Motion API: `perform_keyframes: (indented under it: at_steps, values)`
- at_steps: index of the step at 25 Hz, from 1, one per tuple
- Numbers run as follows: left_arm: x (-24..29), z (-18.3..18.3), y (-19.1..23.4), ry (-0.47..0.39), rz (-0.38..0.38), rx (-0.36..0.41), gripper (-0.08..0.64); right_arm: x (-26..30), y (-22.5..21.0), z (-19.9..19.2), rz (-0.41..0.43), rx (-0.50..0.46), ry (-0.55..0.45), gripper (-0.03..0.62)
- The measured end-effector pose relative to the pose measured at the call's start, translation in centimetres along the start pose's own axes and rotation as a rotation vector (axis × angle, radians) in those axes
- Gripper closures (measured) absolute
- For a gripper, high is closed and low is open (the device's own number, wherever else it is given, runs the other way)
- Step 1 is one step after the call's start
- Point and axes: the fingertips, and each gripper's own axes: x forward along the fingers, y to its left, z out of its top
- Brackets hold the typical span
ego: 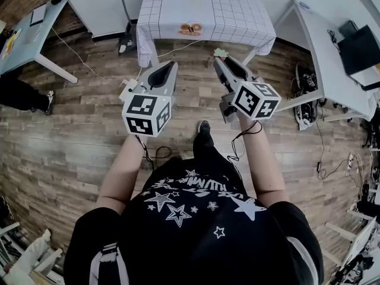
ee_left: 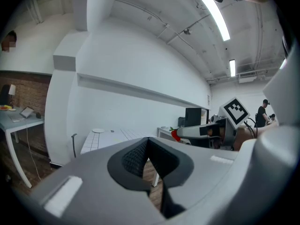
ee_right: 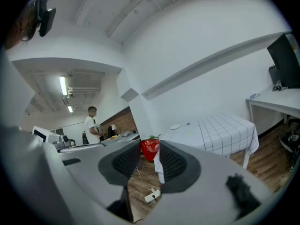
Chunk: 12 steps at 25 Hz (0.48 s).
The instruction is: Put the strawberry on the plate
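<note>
My right gripper is shut on a red strawberry with green leaves, held in the air short of the table with the white checked cloth. In the right gripper view the strawberry sits pinched between the two dark pads. A small white plate lies on the far part of that table, well beyond the fruit; the left gripper view shows the plate too. My left gripper hangs beside the right one, shut and holding nothing. From the left gripper view the right gripper shows with the strawberry at its tip.
An orange item lies on the table's near edge. Desks stand at the left and right, with cables and shoes on the wooden floor. A power strip lies on the floor. A person stands far off.
</note>
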Motion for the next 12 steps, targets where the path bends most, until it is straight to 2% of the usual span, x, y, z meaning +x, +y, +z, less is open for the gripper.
perform_keyframes:
  at_steps: [8, 12]
  values:
    - [5.1, 0.4, 3.1, 0.020, 0.084, -0.018, 0.552, 5.2, -4.7, 2.1, 0.059, 0.053, 0.003, 0.457]
    - [8.8, 1.0, 4.1, 0.027, 0.113, -0.026, 0.552, 7.5, -7.4, 3.4, 0.075, 0.029, 0.022, 0.457]
